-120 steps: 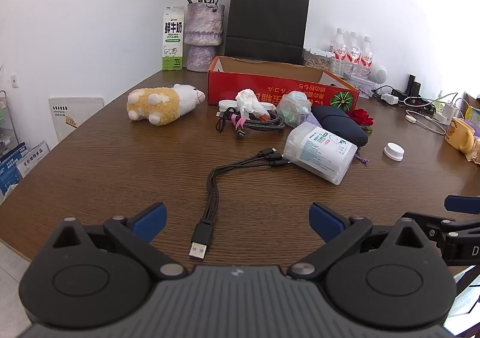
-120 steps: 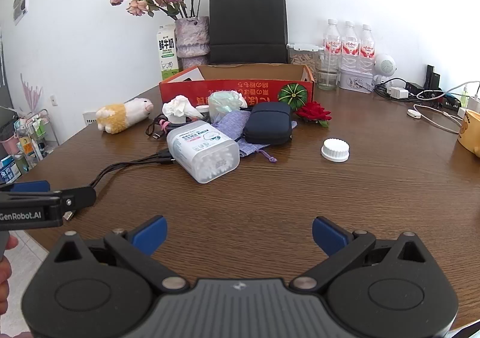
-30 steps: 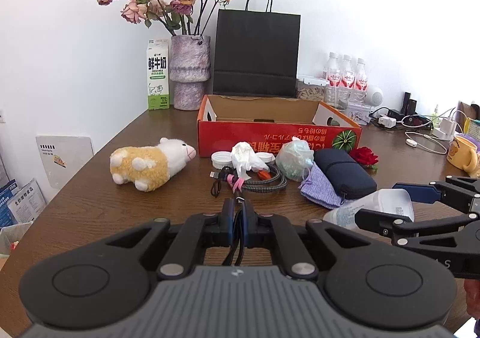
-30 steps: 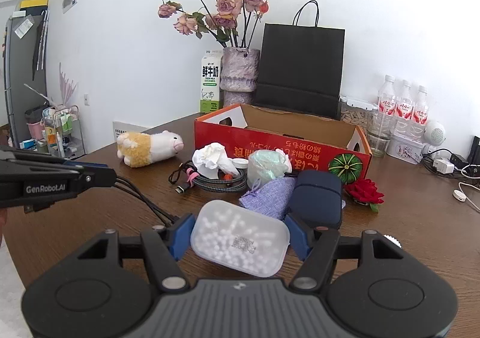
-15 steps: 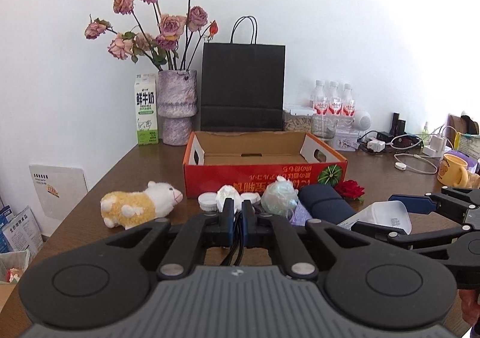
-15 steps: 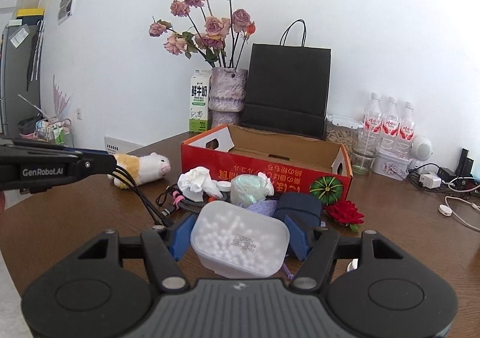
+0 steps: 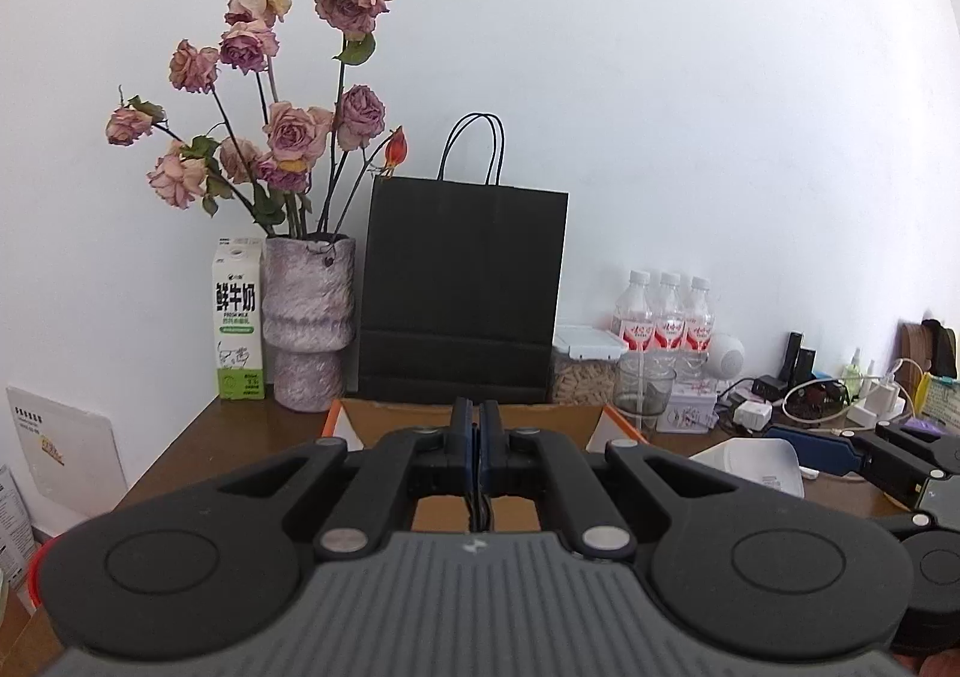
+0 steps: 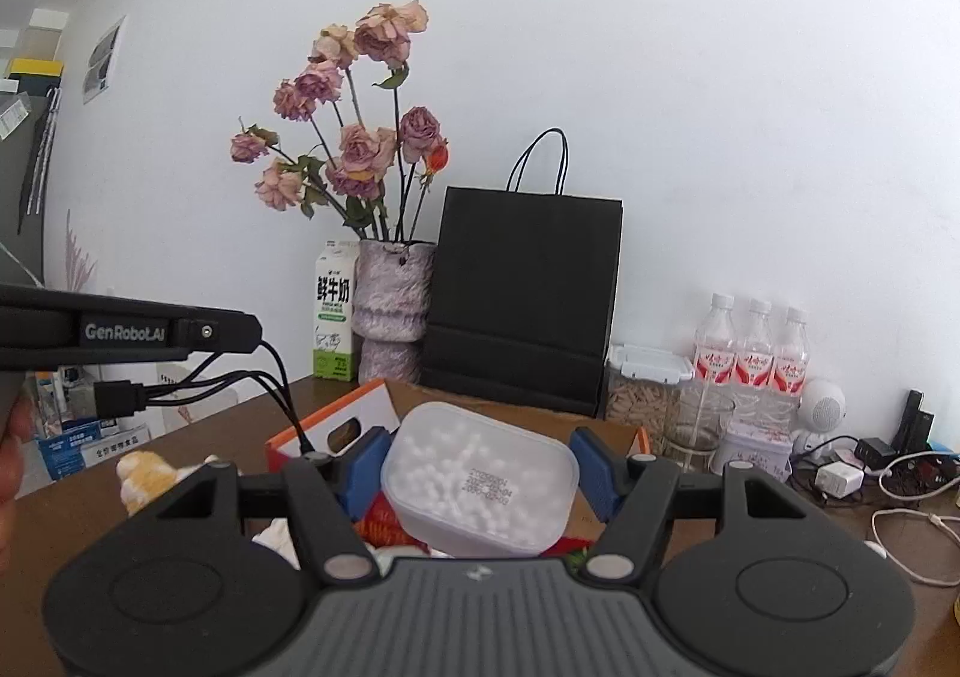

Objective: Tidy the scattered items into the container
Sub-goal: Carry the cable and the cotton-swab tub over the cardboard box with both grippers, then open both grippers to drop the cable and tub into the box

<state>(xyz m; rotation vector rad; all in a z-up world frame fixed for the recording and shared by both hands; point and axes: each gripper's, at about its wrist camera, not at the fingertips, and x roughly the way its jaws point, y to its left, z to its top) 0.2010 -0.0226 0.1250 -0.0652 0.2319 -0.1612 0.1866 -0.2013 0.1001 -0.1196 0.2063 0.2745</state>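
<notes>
Far left on the brown wooden bench (image 8: 198,425) lay a yellow-and-white plush toy (image 8: 139,478), not yet tidied. Above it the left gripper (image 8: 255,333) reached in from the side, its jaws clamped flat together on a black multi-headed charging cable (image 8: 180,384); the plug and the thin leads drooped from the tips, one lead trailing down toward the near left corner of the box.

That box, the open red-and-orange cardboard container (image 8: 366,407), sat in the middle of the bench, in front of a tall black paper bag (image 8: 522,299) with a milk carton (image 8: 333,311) and a purple vase of dried roses (image 8: 393,311) to its left. Its long axis ran across, left to right, so both loads had mouth to aim for.

To the right, the right gripper (image 8: 480,467) held a translucent rounded plastic tub of white cotton buds (image 8: 480,473), its blue pads pressing the tub's two sides, bottom facing the camera. The tub hung just over the box's near wall. Judging by that, the right hand looked the nearer to a drop; the box floor lay ahead of and below both sets of jaws.
</notes>
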